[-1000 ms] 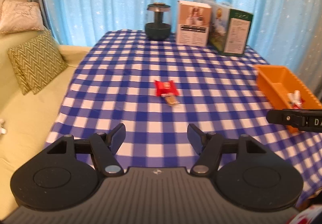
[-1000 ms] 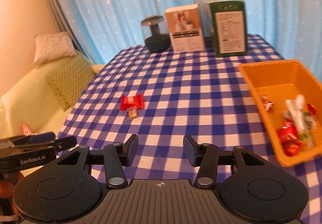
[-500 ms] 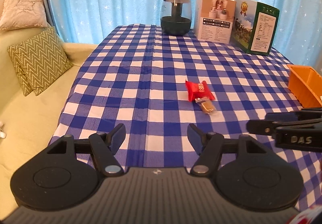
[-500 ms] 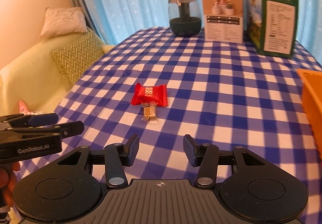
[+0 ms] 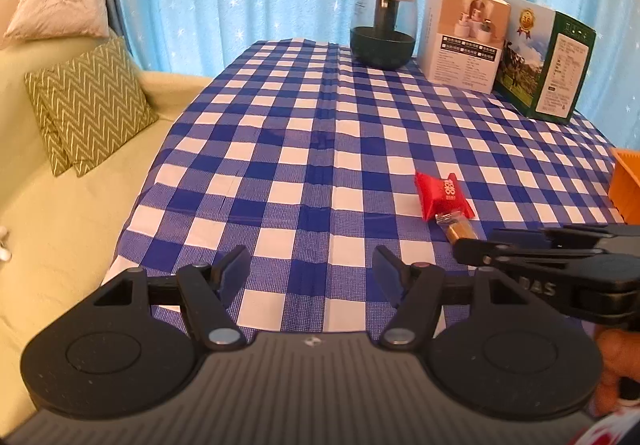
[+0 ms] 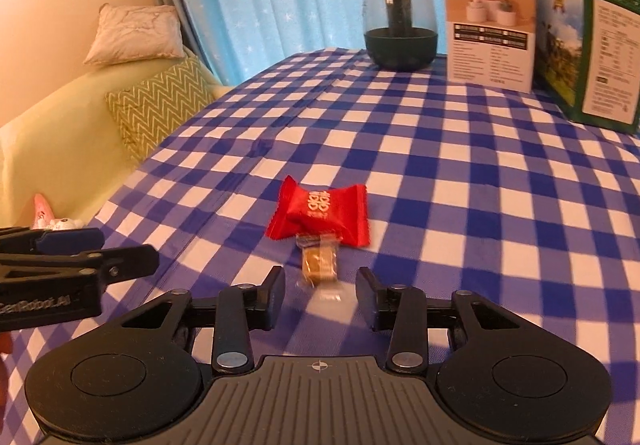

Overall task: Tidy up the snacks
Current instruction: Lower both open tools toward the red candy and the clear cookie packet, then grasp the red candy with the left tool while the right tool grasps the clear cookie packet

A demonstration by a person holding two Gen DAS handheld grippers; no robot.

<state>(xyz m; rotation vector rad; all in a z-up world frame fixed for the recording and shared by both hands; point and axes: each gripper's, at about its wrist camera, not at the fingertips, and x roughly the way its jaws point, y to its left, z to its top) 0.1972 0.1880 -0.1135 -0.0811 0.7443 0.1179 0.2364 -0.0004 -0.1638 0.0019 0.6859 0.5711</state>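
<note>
right gripper [image 6: 319,295]: jaws closing, straddling the clear tail of the small brown candy [image 6: 319,264], not yet pressing | candy touches red packet [image 6: 320,214], mid-table [image 6: 460,173] toward near edge | left gripper [image 5: 310,271]: half-open, empty, aside | orange bin [image 5: 626,181] at right edge, likely the destination

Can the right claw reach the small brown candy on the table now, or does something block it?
Probably yes. The right claw is just short of the small brown candy, closing, with nothing gripped yet. The red candy lies behind it, and the left claw is off to the side.
</note>
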